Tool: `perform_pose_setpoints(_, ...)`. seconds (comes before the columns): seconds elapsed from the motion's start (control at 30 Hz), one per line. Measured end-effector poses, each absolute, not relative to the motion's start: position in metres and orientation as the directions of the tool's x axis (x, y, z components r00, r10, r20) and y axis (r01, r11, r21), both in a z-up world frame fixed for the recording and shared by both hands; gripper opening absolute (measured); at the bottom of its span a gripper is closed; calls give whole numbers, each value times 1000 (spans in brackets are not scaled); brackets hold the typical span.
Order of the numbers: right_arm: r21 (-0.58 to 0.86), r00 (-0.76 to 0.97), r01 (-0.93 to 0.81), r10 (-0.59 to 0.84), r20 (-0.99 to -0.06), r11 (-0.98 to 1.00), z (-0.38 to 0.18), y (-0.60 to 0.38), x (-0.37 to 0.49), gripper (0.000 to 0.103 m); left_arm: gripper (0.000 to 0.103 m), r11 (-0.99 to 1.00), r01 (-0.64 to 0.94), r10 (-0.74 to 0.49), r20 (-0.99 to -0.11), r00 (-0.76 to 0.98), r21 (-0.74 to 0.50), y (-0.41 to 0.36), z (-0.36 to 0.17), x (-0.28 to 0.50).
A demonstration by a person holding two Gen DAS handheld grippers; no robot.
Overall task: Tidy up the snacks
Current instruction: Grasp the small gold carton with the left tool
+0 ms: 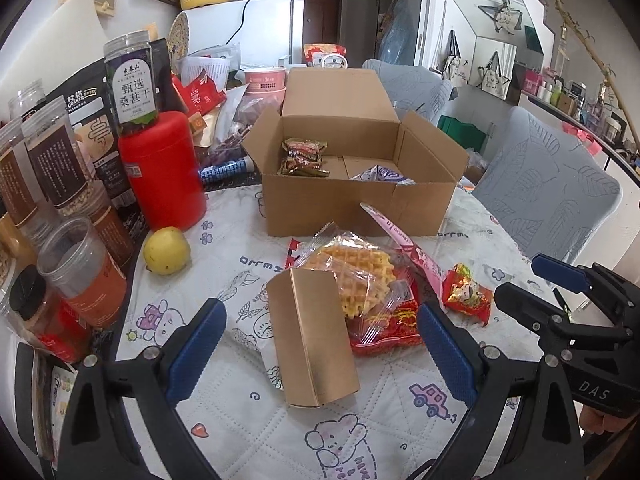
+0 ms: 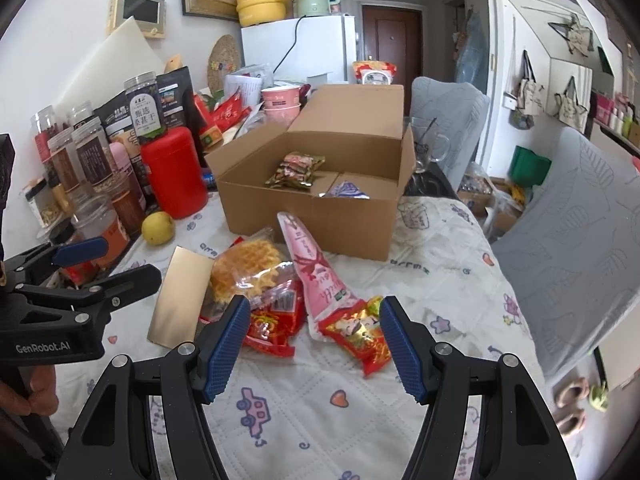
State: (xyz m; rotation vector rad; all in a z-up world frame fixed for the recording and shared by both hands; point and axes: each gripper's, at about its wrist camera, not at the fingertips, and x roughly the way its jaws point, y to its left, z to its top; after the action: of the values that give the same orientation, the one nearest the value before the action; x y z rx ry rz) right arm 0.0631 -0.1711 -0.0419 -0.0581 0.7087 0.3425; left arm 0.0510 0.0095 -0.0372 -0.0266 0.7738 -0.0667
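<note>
Off to the far left of my left claw [image 1: 320,344] stood the jars [image 1: 60,184] and the red canister [image 1: 162,168], with a lemon [image 1: 167,250] just ahead of its left finger; a wide swing that way, I judged, would have toppled them. My left claw was spread wide and empty, and the gold box [image 1: 314,336] lay between its fingers, tilted, its far end against the waffle pack [image 1: 356,276]. Closing on it crooked could have pushed the waffle aside or let the box twist out. Further right, my right claw [image 2: 314,344] was also released and held nothing; the small red packet [image 2: 360,336] sat just ahead between its fingers, overlapped by the pink pouch [image 2: 316,276], so I feared a careless pinch would catch both wrappers. Beyond the pile, straight ahead of both claws, the carton [image 2: 320,216] stood open with two snacks already inside and bare floor left. Its near wall was the edge to clear: a low carry would have struck it. The two claws were near each other, so lifting together risked a knock. To the right of my right claw the tablecloth [image 2: 448,280] lay bare up to the chair [image 2: 568,248], good room for moving.
</note>
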Motion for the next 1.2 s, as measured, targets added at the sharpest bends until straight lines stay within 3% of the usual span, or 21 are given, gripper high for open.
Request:
perform_pose_setpoints(0.27,60,675,-318,271,-687,946,-62,-172,77,68,96,999,23,-32,-748,663,-23,7,-69,73)
perform_pose_setpoints(0.5,61,659,-292,247,-710,955,-72,-177,90,68,67,999,30,-29,-784,620,-12,6,-88,86)
perform_pose_setpoints(0.67,60,650,-283,238,-721,957,-76,-179,97,68,65,999,40,-33,-780,625,-10,5,-91,89)
perform_pose_setpoints(0.73,63,648,-281,238,-724,958,-77,-180,98,68,56,999,44,-43,-778,627,-21,6,-91,89)
perform_pose_setpoints(1.2,83,628,-246,224,-745,966,-86,-200,102,68,53,992,74,-125,-789,601,-101,14,-72,57)
